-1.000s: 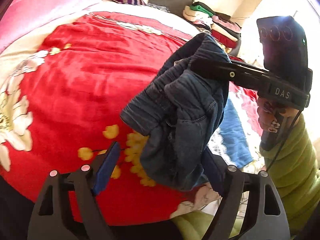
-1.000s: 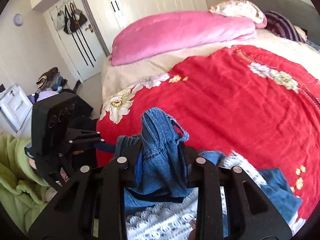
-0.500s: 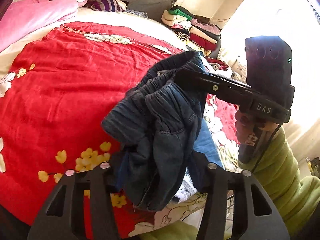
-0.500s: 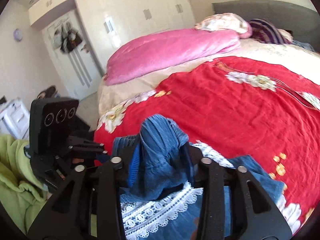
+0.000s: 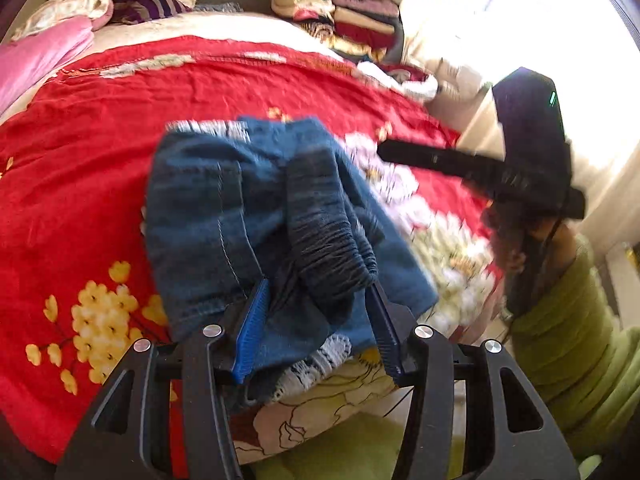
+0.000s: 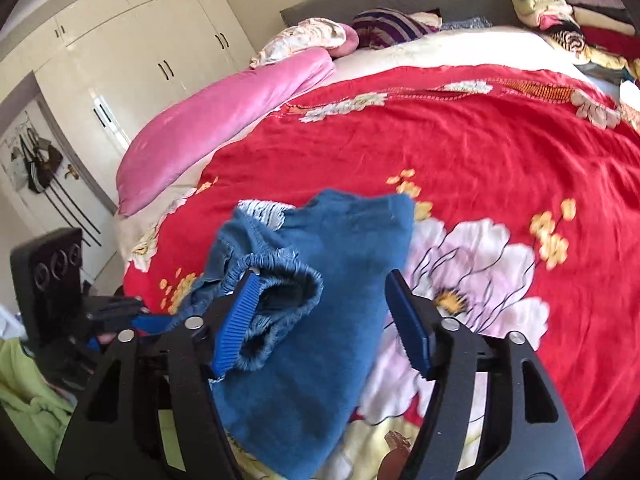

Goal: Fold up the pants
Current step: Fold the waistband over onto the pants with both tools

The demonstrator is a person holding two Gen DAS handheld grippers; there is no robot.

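Blue denim pants (image 5: 224, 216) with a white lace hem lie bunched on the red flowered blanket (image 5: 100, 128) near the bed's front edge. Their elastic waistband (image 5: 332, 240) humps up between the fingers of my left gripper (image 5: 316, 324), whose jaws stand apart around the cloth. In the right wrist view the pants (image 6: 320, 280) lie in front of my right gripper (image 6: 324, 316), which is open with the waistband (image 6: 280, 276) by its left finger. The right gripper also shows in the left wrist view (image 5: 400, 154), off the cloth to the right.
A pink duvet (image 6: 224, 120) and pillows (image 6: 312, 36) lie at the bed's head. A stack of folded clothes (image 5: 344, 20) sits at the far corner. White wardrobes (image 6: 140, 56) stand behind. The person's green sleeve (image 5: 568, 340) is at right.
The pants were held up in the air by both grippers; now they lie on the blanket. Both grippers have opened, and the right one has drawn away to the right.
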